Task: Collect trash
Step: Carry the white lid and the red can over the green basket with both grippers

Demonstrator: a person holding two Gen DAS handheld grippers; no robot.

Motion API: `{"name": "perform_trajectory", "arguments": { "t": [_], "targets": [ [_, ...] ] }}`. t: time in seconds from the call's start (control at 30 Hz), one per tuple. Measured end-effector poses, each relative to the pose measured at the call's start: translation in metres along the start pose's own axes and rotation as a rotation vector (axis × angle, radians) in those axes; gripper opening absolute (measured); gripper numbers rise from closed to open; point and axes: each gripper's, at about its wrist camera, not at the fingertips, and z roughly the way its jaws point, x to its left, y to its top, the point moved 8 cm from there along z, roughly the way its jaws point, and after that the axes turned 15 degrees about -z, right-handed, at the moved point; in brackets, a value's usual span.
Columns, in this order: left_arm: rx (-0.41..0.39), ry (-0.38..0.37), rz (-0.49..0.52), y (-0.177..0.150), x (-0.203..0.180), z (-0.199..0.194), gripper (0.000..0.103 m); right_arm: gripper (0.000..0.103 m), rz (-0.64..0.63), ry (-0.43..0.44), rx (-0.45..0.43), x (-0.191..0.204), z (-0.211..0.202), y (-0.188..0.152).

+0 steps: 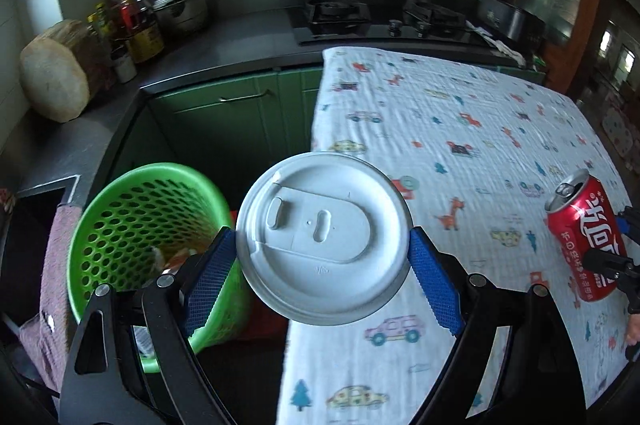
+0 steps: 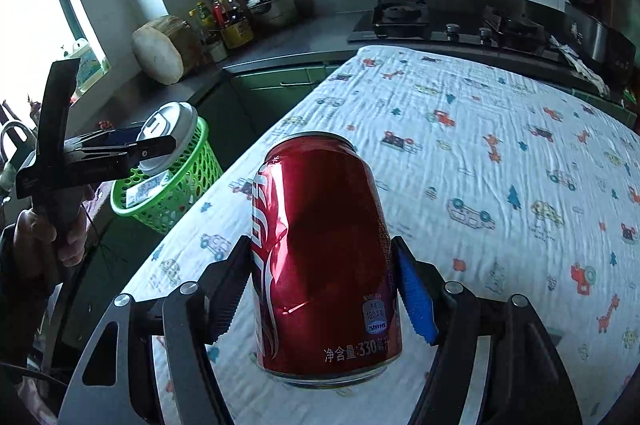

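Observation:
My left gripper [image 1: 322,245] is shut on a white plastic cup lid [image 1: 320,237], its blue pads pressing both edges. It holds the lid in the air at the table's left edge, beside the green perforated bin [image 1: 132,209]. The right wrist view shows the lid [image 2: 170,135] just above the bin [image 2: 176,181]. My right gripper [image 2: 322,285] is shut on a dented red cola can [image 2: 320,249], held upright above the table. The can [image 1: 584,237] also shows at the right of the left wrist view.
The table wears a white cloth with cartoon cars [image 1: 460,129]. The bin holds some trash [image 2: 146,189]. Behind are a dark counter with a gas hob [image 1: 340,15], bottles [image 1: 136,21], a pot, a wooden block [image 1: 56,69] and a rice cooker [image 1: 500,1]. Green cabinets [image 1: 240,105] stand below.

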Motion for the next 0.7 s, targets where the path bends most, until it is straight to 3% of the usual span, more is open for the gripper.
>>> {"name": "perform_trajectory", "arguments": {
  "t": [0.27, 0.4, 0.7],
  "targets": [
    [0.029, 0.203, -0.145, 0.009, 0.136, 0.012, 0.085, 0.067, -0.091, 0.094, -0.012, 0.069, 0.039, 0.052],
    [0.065, 0.251, -0.222, 0.004, 0.192, 0.022, 0.085, 0.067, -0.126, 0.132, -0.007, 0.102, 0.062, 0.073],
    [0.127, 0.28, -0.312, -0.014, 0.247, 0.042, 0.087, 0.067, -0.193, 0.197, 0.005, 0.159, 0.115, 0.121]
  ]
}}
